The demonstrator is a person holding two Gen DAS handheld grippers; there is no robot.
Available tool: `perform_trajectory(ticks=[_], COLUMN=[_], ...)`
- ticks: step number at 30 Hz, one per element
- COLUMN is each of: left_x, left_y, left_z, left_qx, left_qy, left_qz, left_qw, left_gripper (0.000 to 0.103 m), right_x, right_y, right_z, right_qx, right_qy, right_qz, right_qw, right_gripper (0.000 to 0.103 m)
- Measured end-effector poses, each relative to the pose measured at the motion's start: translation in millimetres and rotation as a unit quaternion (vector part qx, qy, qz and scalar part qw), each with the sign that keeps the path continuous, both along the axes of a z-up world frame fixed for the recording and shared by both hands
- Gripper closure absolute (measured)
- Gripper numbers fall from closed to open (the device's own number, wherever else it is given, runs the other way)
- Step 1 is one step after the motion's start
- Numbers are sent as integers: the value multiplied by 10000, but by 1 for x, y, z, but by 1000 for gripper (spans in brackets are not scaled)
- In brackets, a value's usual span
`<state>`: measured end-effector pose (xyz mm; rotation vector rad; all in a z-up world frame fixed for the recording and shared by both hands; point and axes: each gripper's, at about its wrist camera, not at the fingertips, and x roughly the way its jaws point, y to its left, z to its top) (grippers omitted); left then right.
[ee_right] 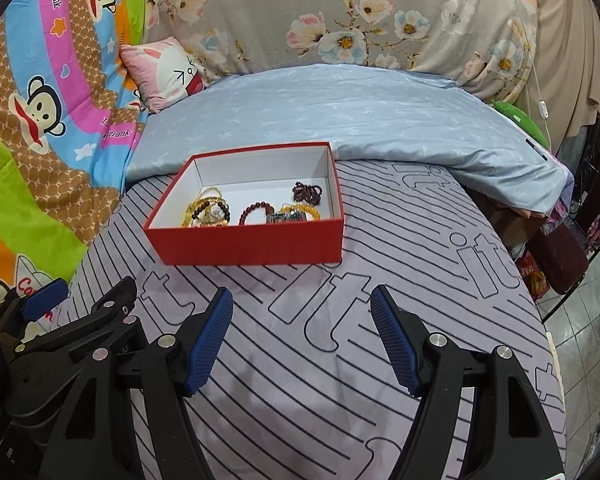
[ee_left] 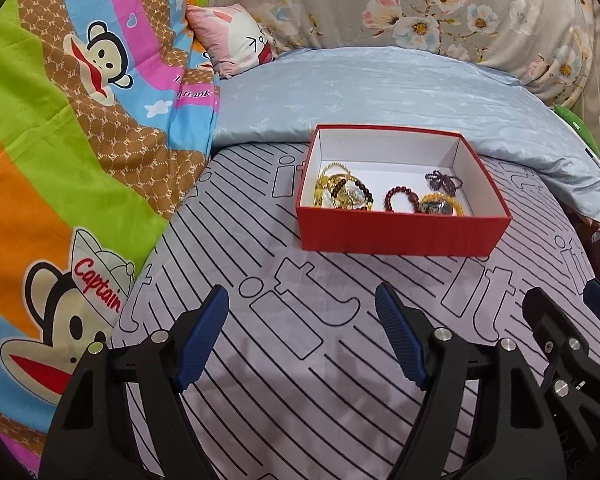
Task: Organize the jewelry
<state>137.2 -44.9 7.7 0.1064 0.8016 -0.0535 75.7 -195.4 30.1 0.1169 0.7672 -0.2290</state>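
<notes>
A red box (ee_left: 400, 236) with a white inside stands on the striped bed sheet; it also shows in the right wrist view (ee_right: 248, 244). Inside lie several bead bracelets: a gold and dark tangle (ee_left: 342, 192) at left, a dark red bracelet (ee_left: 398, 199), a yellow one with a dark stone (ee_left: 440, 205), and a purple one (ee_left: 444, 179). My left gripper (ee_left: 302, 312) is open and empty, above the sheet in front of the box. My right gripper (ee_right: 300, 312) is open and empty beside it, also in front of the box.
A monkey-print quilt (ee_left: 60, 140) is piled at the left. A light blue pillow (ee_left: 380, 96) lies behind the box, with a pink cushion (ee_left: 236, 40) and floral bedding (ee_left: 420, 4) beyond. The bed's edge drops to a tiled floor (ee_right: 580, 340) at right.
</notes>
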Motion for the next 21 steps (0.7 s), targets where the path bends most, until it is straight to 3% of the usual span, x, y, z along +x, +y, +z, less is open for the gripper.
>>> perform_trajectory(ticks=[21], left_x=[17], left_y=[-1], left_z=[5], left_qx=[-21], left_qy=[19], left_qz=[0], left_qw=[10000], left_gripper=[31], right_x=[19], right_y=[1], right_z=[5], right_qx=[-69], right_qy=[-8], right_qz=[32], right_qw=[10000], right_gripper=[34])
